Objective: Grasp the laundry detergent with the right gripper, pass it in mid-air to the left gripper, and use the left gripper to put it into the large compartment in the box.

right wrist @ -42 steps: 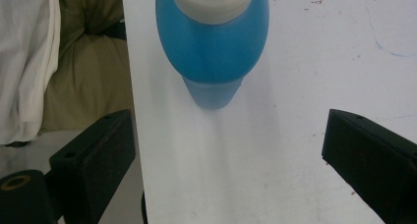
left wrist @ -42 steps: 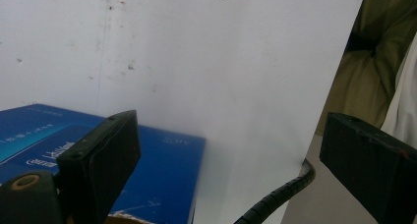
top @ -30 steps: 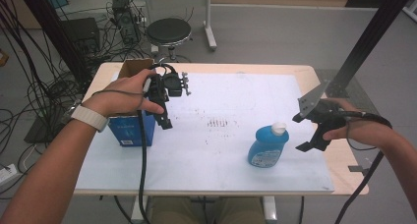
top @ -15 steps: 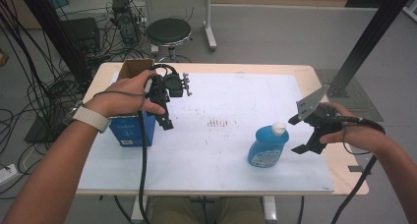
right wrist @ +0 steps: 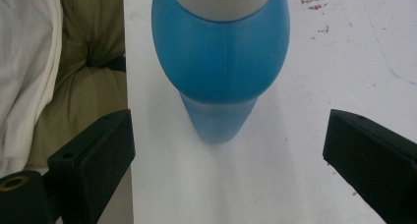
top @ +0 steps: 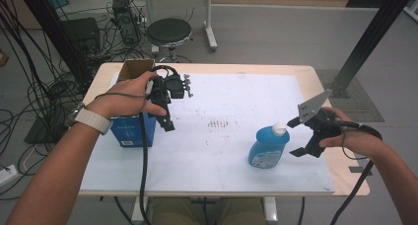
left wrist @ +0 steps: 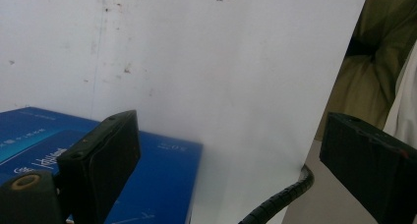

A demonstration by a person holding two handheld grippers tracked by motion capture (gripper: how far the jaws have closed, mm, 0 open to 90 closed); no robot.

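The white tabletop (top: 222,151) is seen from high above. The round blue plastic bottle (top: 267,147) is seen close up between the right jaws.

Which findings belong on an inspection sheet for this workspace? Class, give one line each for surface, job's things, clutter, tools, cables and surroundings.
Surface: white table sheet, faintly stained mid-table.
Job's things: blue bottle with white cap, upright; blue box, top open, at the left.
Clutter: nothing seen.
Tools: right tool open beside the bottle, not touching; left tool open above the box.
Cables: left tool's cable hangs over the front edge; floor cables tangled at the left.
Surroundings: black stool behind the table.
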